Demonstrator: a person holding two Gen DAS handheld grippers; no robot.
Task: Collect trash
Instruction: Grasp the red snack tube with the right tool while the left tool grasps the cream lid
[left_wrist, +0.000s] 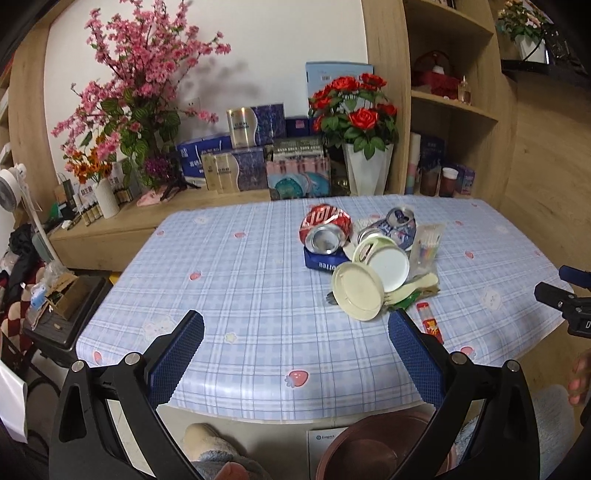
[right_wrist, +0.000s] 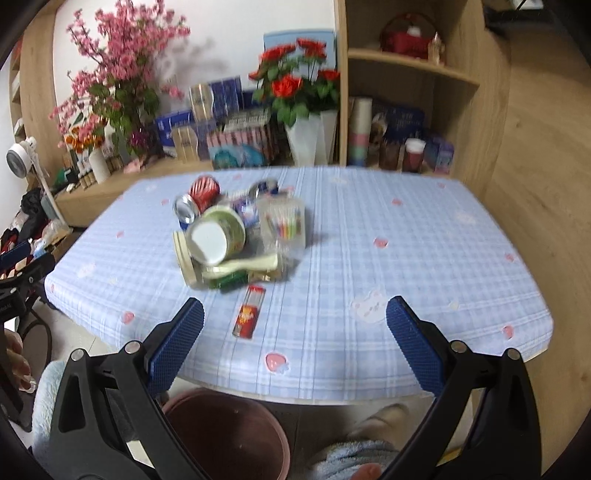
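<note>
Where cloth shows, crushed red can (left_wrist: 325, 230).

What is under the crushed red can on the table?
The red can lies on a small blue box with white lettering on its front; only that front edge shows. The rest of the box, and anything else beneath the can, is covered.

Glossy plaid tablecloth (left_wrist: 240, 295), crushed metal cans (left_wrist: 325, 229) — shiny, matt wood shelving (left_wrist: 458, 103)
</note>
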